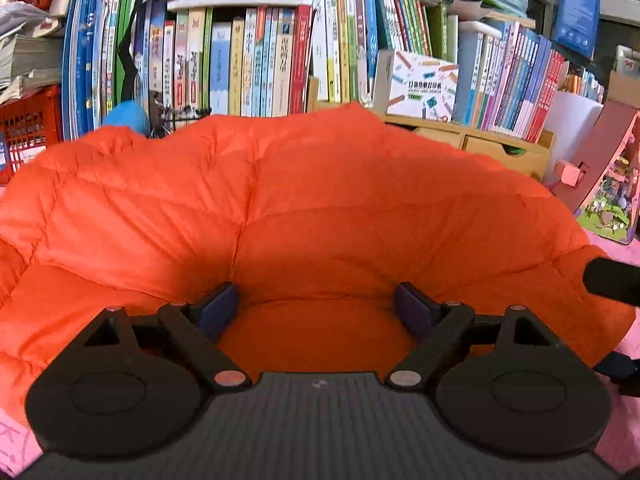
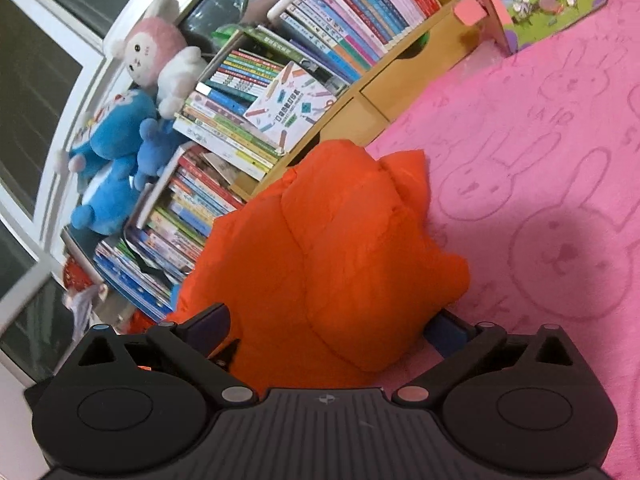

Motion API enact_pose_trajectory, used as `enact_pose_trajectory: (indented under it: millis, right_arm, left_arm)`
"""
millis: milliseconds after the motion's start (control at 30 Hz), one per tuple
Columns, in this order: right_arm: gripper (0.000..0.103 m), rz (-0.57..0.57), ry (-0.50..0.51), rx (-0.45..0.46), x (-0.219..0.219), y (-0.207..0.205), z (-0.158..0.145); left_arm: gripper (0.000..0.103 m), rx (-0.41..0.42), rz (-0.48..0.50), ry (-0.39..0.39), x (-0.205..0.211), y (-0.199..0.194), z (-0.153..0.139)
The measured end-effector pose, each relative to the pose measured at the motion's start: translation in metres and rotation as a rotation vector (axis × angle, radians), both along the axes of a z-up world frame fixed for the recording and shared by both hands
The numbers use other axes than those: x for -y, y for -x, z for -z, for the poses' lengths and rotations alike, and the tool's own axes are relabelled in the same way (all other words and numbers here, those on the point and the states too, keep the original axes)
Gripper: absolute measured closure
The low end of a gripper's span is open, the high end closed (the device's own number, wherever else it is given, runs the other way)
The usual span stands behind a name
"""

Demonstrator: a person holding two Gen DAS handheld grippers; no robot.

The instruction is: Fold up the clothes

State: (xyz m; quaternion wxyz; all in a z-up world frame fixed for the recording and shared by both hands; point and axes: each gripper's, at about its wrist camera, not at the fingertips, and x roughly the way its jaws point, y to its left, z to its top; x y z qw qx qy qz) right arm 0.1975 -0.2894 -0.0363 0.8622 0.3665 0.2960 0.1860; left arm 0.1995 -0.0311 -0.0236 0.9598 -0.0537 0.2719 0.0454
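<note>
An orange puffy jacket [image 1: 320, 208] lies bunched on a pink blanket [image 2: 540, 168] before a bookshelf [image 1: 280, 60]. Left gripper [image 1: 316, 308] and right gripper [image 2: 328, 332] straddle it, fingers apart, gripping nothing. Folding looks unfinished.

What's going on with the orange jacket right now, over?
Left gripper open, right gripper open, both over orange puffer jacket. Jacket bunched on pink blanket. Nothing blocking.

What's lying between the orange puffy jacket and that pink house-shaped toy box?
Only bare pink bunny-print blanket between orange down jacket and toy box, seen in the right wrist view.
</note>
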Motion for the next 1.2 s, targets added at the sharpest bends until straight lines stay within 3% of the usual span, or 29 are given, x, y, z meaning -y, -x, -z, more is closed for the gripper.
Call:
enact_pose_trajectory:
  millis: [200,367,467,667,900,1200]
  right_arm:
    - [0.000,0.035,0.055,-0.009,-0.018,-0.017,-0.001]
    - [0.000,0.035,0.175,0.070,-0.034,-0.009,0.003]
    - [0.000,0.043,0.147,0.082,-0.030,-0.007,0.005]
    - [0.001,0.108,0.142,0.106,-0.027,0.004,0.004]
    - [0.001,0.247,0.253,0.293,-0.029,0.038,-0.013]
    - [0.001,0.313,0.255,0.311,-0.023,0.043,-0.014]
  left_arm:
    - [0.015,-0.047,-0.002,-0.044,0.007,-0.008,0.004]
    - [0.015,-0.022,0.005,-0.069,0.008,0.004,0.000]
    - [0.016,-0.021,0.009,-0.111,0.016,0.017,-0.004]
    - [0.019,0.001,0.037,-0.112,0.012,0.048,-0.018]
    - [0.018,-0.025,0.035,-0.127,0.003,0.063,-0.014]
    - [0.017,-0.054,0.061,-0.131,0.006,0.068,-0.005]
